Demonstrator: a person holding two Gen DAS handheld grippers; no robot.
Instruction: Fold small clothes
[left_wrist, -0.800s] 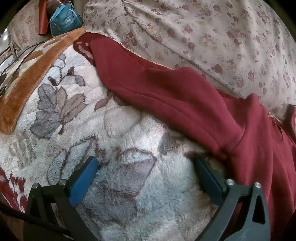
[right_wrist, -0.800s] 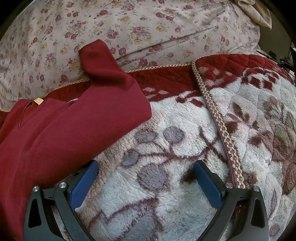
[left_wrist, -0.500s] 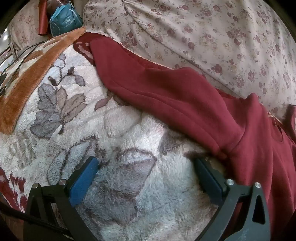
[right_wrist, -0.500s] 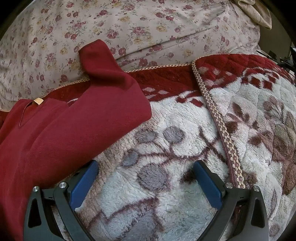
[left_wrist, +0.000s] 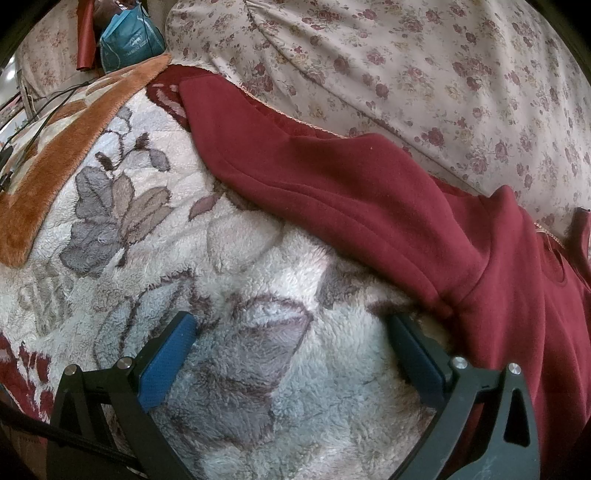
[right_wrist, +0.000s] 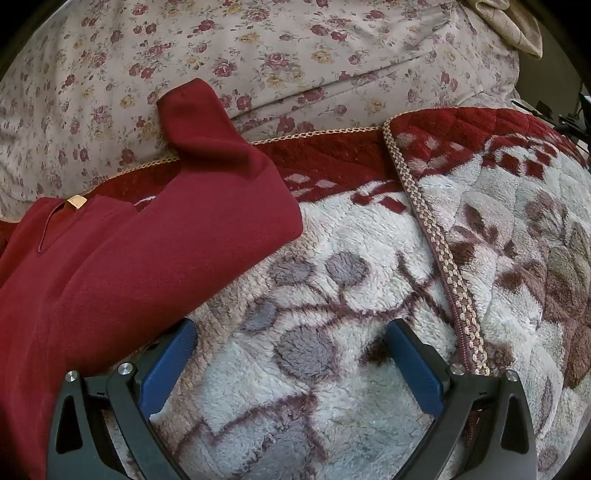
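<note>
**Fold Small Clothes: Both Grippers Released Over the Blanket**

The dark red garment (left_wrist: 369, 206) lies spread on a fleece blanket (left_wrist: 240, 258) on a bed. The left gripper (left_wrist: 291, 354) hovers with its fingers released, nothing between them; the garment's side hem sits at 2 o'clock, just beside the right finger. The right gripper (right_wrist: 291, 354) is likewise released and empty, with the garment's sleeve (right_wrist: 207, 155) at 10 o'clock and its body touching or just beside the left finger.

**Risks**
- A descending finger likely snags blanket pile together with the garment, dragging both.
- Pinching only one cloth layer would probably leave the fold crooked.
- The sleeve cuff rests up against the floral quilt (right_wrist: 295, 48) at 12 o'clock; a pull may leave it twisted.

**Edges and clearance**
- Open blanket lies at 9 o'clock of the left gripper.
- A braided blanket border (right_wrist: 436, 240) runs at 2 o'clock of the right gripper; open room lies before it.
</note>
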